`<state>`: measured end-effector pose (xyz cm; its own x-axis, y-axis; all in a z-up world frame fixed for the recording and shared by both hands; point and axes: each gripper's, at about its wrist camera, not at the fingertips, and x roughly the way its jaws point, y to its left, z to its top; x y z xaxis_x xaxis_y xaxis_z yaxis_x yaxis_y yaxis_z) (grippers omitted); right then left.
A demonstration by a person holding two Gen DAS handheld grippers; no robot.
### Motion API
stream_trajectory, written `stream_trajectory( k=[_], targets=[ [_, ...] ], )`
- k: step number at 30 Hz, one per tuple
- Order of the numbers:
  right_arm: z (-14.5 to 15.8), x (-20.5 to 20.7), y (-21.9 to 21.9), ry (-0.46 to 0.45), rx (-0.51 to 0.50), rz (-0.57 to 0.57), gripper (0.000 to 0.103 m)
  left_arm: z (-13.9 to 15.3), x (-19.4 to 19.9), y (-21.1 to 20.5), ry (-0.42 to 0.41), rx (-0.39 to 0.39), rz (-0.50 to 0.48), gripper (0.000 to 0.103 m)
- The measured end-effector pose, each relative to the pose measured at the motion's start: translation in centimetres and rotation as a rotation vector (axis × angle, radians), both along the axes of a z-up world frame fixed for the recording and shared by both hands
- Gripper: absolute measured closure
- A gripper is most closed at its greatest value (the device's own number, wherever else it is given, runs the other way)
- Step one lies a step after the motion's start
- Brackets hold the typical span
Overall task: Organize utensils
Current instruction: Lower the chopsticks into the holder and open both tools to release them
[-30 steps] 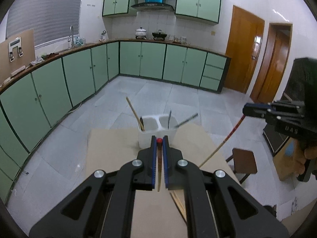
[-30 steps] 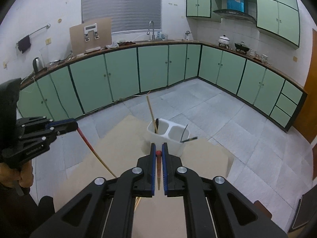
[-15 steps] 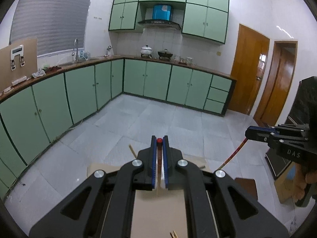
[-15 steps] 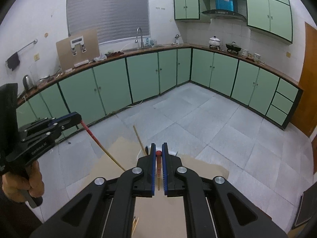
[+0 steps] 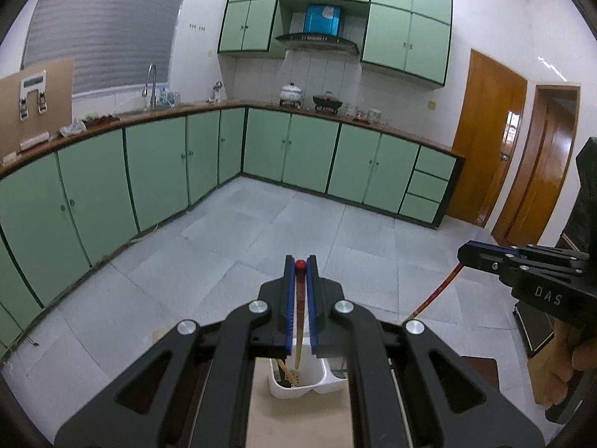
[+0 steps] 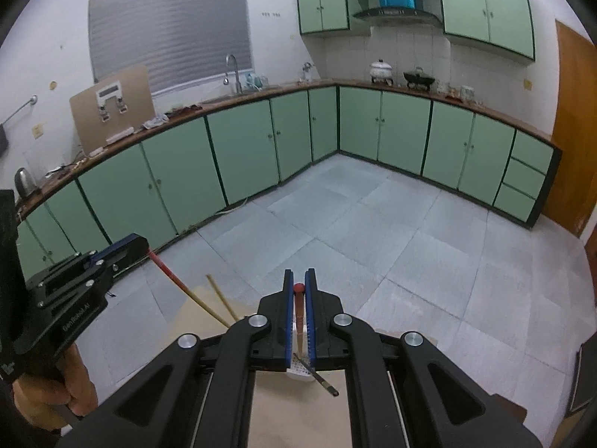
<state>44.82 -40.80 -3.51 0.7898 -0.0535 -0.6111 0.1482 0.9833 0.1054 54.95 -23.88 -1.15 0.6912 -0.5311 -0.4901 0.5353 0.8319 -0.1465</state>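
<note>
While each gripper's fingers are clamped tight on a red-tipped chopstick, the left gripper [image 5: 300, 267] hangs its chopstick [image 5: 298, 336] over the white holder [image 5: 298, 384] on the table [image 5: 298, 422]; the right gripper [image 6: 298, 285] hangs its own chopstick [image 6: 299, 321] likewise. A tilted stick could catch the rim or tip the light holder

Glossy wooden door [image 5: 485, 142], white plastic caddy [image 5: 298, 382]

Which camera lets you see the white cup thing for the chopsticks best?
The left wrist view. There the white holder shows below the left tongs, with its open top and utensils inside. In the right wrist view only a sliver of the holder shows behind the right tongs.
</note>
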Motion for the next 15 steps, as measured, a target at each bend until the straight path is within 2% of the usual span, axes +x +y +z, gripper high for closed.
stream_trajectory(
  k=[6,12,13,14,15],
  targets=[
    [-4.5,2.3,-1.6,0.049,0.056,-0.013,0.097,-5.2,3.1,-0.4,0.075,-0.012,0.019,0.098],
    [-7.4,3.0,-3.0,0.085,0.14,-0.021,0.095,-8.1,4.1,0.2,0.107,0.014,0.024,0.097],
    [-7.6,2.8,-3.0,0.082,0.135,-0.029,0.094,-8.3,4.1,0.4,0.112,0.013,0.025,0.092],
    [-7.6,2.6,-3.0,0.078,0.131,-0.027,0.089,-8.2,4.1,0.8,0.114,0.011,0.029,0.078],
    [-7.6,2.4,-3.1,0.075,0.129,-0.026,0.084,-8.0,3.9,1.1,0.105,0.01,0.038,0.07]
  ],
)
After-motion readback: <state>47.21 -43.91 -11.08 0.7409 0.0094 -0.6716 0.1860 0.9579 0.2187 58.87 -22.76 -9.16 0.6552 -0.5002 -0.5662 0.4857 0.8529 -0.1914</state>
